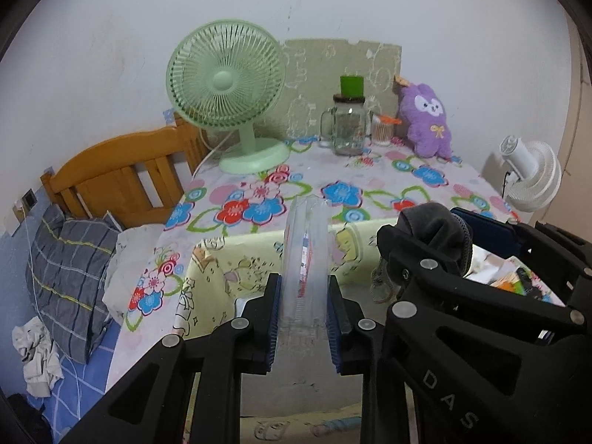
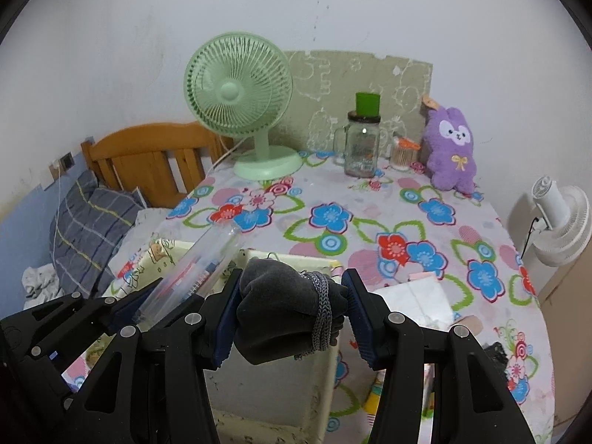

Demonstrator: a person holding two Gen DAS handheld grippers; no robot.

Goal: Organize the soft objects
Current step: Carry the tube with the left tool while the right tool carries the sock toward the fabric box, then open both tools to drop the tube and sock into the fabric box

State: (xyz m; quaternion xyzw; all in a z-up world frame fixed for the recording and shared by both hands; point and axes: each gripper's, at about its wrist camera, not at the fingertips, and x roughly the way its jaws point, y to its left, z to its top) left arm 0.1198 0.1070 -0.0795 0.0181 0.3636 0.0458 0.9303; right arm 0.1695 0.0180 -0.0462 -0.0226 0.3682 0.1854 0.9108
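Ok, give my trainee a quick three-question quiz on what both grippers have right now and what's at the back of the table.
1. True or false: the left gripper is clamped on a clear plastic packet.
2. What does the right gripper hold?
A. the purple plush toy
B. a dark grey fabric bundle tied with a braided cord
C. the glass mug jar
3. Fill in: the thing standing at the back left of the floral tablecloth is a green ____.

Key: 1 true; 2 B; 3 desk fan.
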